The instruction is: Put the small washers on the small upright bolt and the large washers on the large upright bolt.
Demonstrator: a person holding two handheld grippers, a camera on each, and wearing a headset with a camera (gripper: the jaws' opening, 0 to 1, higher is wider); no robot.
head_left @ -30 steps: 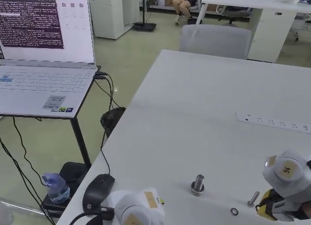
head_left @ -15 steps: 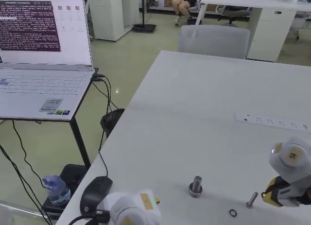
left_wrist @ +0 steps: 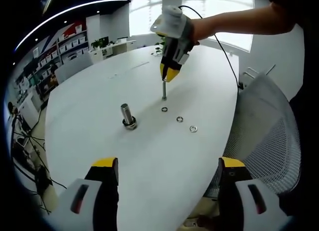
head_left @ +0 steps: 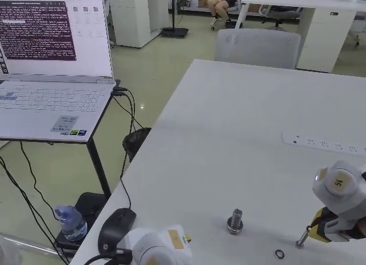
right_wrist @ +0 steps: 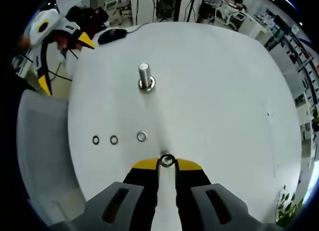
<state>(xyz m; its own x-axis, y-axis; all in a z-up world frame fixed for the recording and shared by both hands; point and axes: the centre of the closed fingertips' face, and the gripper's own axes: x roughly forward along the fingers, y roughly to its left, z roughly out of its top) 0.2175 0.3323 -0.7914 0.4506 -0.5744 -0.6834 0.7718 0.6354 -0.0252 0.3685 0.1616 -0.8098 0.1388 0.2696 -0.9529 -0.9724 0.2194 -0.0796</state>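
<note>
The right tool has its two jaws close together, and they pinch a small washer. The washer sits right at the top of the small bolt. The small bolt stands on the white desk. In the head view it looks a bit tilted.

The left tool has its jaws wide apart, and there is nothing between them. It is low at the near edge of the desk, well apart from the bolts.

Three loose washers lie flat on the desk in a row, near the small bolt. The large bolt stands upright a little further off, with a ring around its foot.

A black mouse is at the desk's corner, near the left tool. A white power strip lies further back on the desk. A grey chair is at the far end. An open laptop sits on a small stand to the side, and a bottle is on the floor under it.
</note>
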